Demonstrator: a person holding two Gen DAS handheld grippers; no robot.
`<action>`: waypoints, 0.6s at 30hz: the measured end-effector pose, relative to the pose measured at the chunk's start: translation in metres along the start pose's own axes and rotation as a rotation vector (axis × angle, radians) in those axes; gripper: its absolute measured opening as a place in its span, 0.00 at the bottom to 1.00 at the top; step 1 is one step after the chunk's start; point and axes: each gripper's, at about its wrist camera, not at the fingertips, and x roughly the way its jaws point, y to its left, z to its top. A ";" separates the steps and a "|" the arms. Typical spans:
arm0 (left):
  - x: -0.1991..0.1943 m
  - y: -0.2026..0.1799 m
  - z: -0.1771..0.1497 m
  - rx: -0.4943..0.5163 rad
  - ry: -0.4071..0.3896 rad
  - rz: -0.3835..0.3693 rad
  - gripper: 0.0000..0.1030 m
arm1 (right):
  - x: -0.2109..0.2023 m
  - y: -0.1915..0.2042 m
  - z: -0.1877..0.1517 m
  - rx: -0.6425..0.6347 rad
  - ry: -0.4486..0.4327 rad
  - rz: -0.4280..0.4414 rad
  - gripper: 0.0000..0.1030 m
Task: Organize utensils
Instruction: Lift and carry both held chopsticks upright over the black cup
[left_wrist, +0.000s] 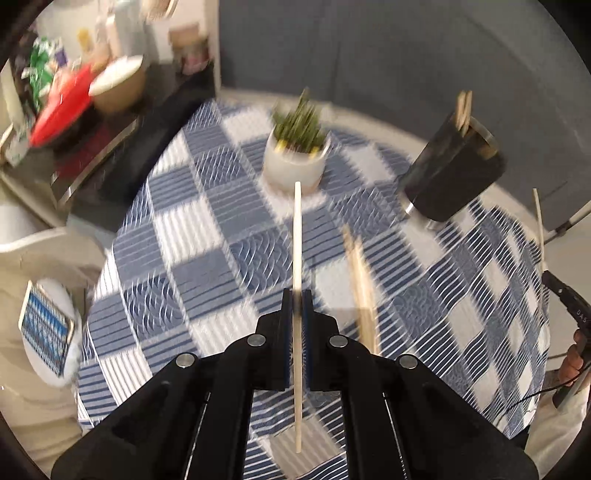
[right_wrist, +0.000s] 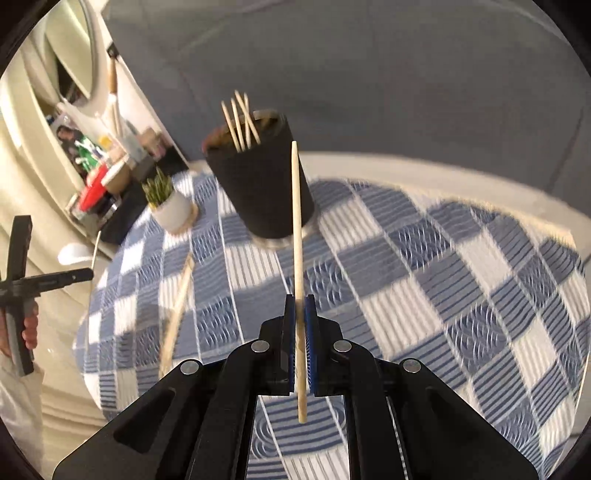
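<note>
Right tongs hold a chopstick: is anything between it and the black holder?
Nothing visible. The right tongs are shut on a chopstick, and the black holder stands just beyond its tip, mouth open. The potted plant sits off to the left.

The shelf clutter (left_wrist: 74, 85) at the far left smears into colour, red and green shapes with no readable labels. The potted plant (left_wrist: 295, 151) is soft with motion blur, and so is the pair of chopsticks (left_wrist: 360, 284) lying on the checked tablecloth (left_wrist: 207, 236). Inside the black holder (right_wrist: 258, 181), the lower ends of the chopsticks (right_wrist: 240, 122) vanish below the rim. The person's hand (right_wrist: 29, 326) is cut by the frame's left edge.
</note>
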 end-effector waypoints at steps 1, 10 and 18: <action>-0.004 -0.009 0.008 0.007 -0.018 -0.007 0.05 | -0.004 0.001 0.012 -0.017 -0.021 0.016 0.04; -0.033 -0.069 0.086 0.042 -0.183 -0.065 0.05 | -0.018 0.007 0.093 -0.125 -0.159 0.168 0.05; -0.037 -0.112 0.130 0.033 -0.284 -0.181 0.05 | -0.004 0.010 0.145 -0.189 -0.251 0.324 0.05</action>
